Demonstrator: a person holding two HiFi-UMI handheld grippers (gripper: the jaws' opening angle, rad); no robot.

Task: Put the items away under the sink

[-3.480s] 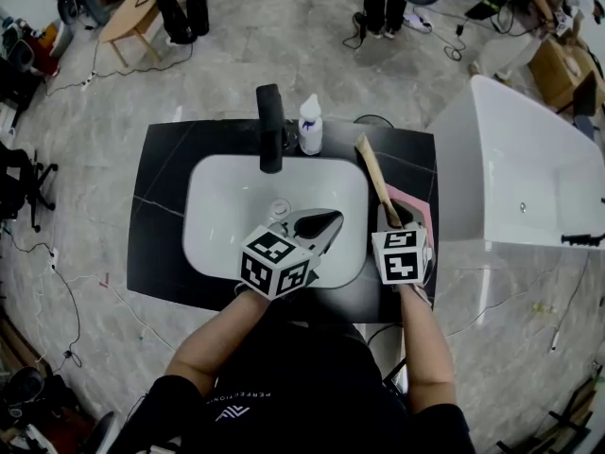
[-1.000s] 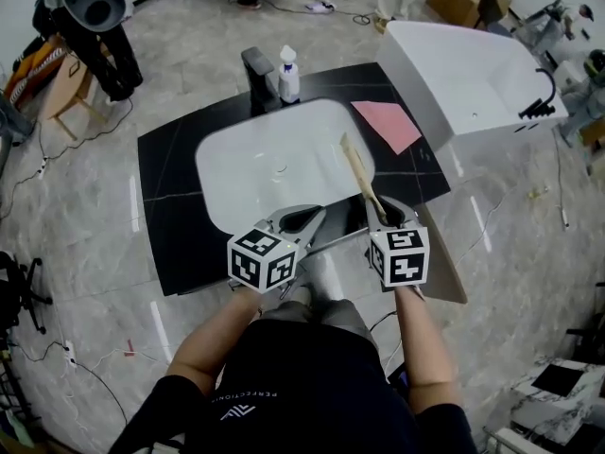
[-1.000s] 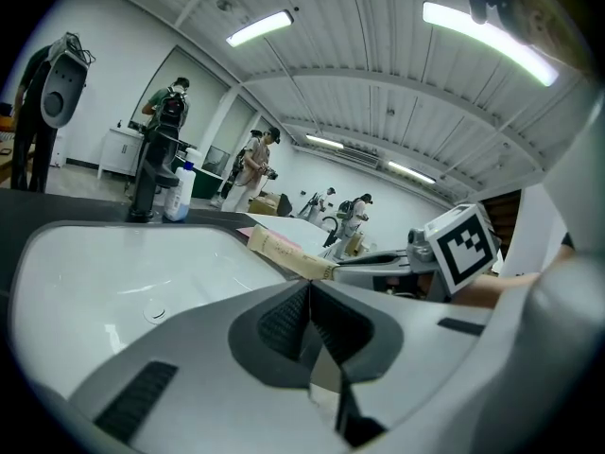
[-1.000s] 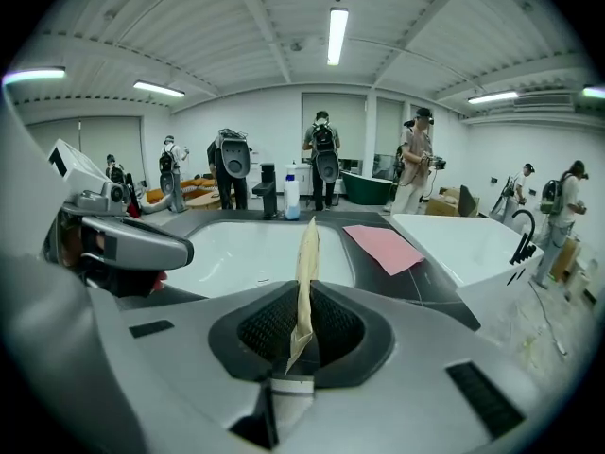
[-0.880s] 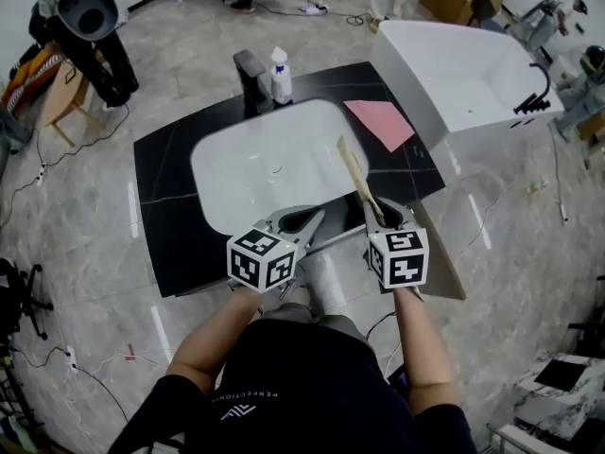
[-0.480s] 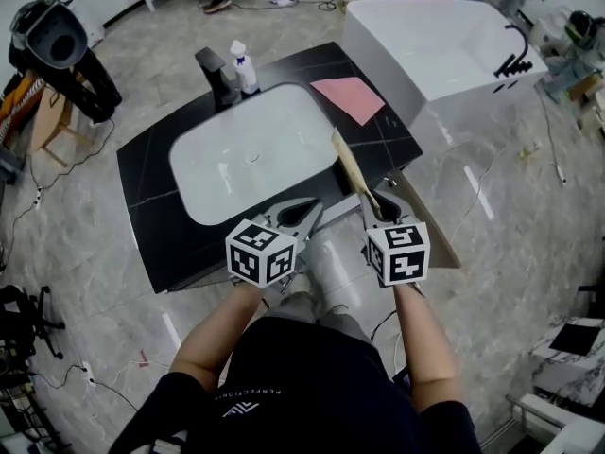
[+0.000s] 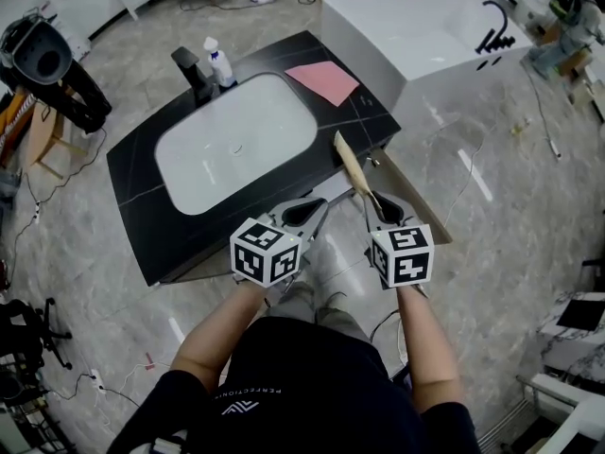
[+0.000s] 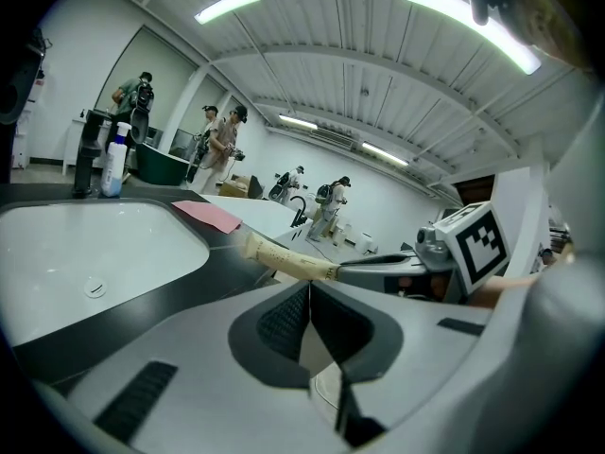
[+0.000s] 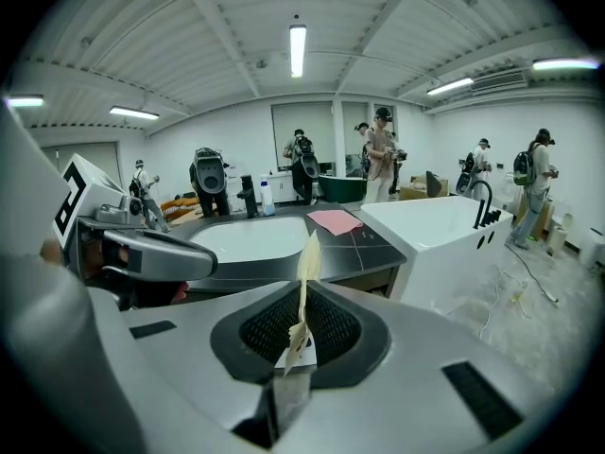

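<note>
Grey marble floor [image 7: 492,187], black countertop [image 7: 142,216] with a white sink [image 7: 236,149] set in it. Right gripper [image 7: 378,204] is clamped on one end of a long flat tan packet [image 7: 356,168], and its jaws have just been closing tighter on it. Packet sits off the sink's right front, free end over the counter edge. Long axis runs from the jaws up and away toward the sink. Cream paper look, fine print, thin edge-on. Left gripper [image 7: 318,208] jaws together, empty, in front of the sink.
</note>
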